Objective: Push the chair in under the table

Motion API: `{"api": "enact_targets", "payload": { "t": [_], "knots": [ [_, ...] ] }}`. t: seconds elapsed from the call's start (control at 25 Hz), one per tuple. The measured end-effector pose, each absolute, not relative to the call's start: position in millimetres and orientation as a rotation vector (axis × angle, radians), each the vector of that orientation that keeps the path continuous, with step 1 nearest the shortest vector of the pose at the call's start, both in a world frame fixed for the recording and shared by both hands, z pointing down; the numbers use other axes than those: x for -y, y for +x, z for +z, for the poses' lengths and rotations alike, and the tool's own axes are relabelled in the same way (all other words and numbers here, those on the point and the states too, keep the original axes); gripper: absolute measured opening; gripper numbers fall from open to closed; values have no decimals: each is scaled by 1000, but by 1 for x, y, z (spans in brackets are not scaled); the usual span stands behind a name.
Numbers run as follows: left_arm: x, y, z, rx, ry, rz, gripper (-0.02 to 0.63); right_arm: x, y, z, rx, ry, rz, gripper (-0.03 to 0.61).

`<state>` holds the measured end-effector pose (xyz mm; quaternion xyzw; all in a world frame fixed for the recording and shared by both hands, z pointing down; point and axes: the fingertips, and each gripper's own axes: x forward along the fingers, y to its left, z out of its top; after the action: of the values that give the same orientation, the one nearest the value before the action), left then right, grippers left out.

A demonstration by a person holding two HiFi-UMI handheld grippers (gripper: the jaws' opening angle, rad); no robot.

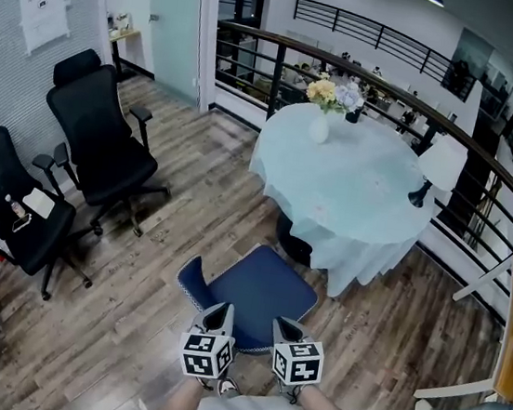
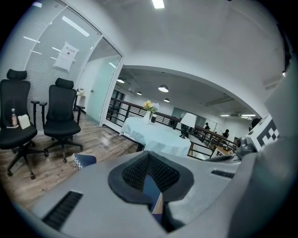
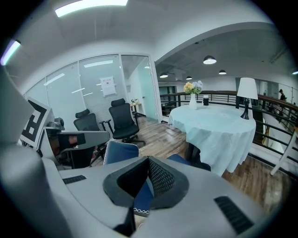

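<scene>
Wooden flooring (image 1: 164,262) is carrying a round cloth-draped table (image 1: 352,193). The blue chair (image 1: 259,289) is standing just beside it, not yet pushed under. The left tongs (image 1: 221,309) and right tongs (image 1: 284,324) are sitting closed at the chair's near edge, gripping nothing.

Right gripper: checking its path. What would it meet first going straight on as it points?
The chair, probably: its blue seat lies right ahead of the right gripper; the table stands beyond.

The right gripper (image 3: 149,159), jaws seemingly closed, points over the blue chair (image 3: 120,152) toward the clothed table (image 3: 219,124).
</scene>
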<state>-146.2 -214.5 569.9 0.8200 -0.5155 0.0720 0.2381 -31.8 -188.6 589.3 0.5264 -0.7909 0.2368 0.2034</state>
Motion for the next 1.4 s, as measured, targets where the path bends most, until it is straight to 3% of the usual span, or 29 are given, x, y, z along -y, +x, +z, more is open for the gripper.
{"api": "enact_targets", "payload": {
  "t": [0.88,0.96,1.04,1.12,1.4],
  "knots": [
    [230,-159,577,1441,2260,288,5,212,-3,607,2194,1420,731,17],
    [228,-166,576,1360,2335,366,40,210,-5,608,2191,1416,733,17],
    [224,-172,579,1261,2392,459,138,208,-6,610,2183,1415,740,17],
    [218,-179,582,1171,2444,551,186,205,-7,612,2174,1411,752,17],
    [197,-203,616,886,2601,970,227,198,-6,621,2145,1404,777,17]
  ]
}}
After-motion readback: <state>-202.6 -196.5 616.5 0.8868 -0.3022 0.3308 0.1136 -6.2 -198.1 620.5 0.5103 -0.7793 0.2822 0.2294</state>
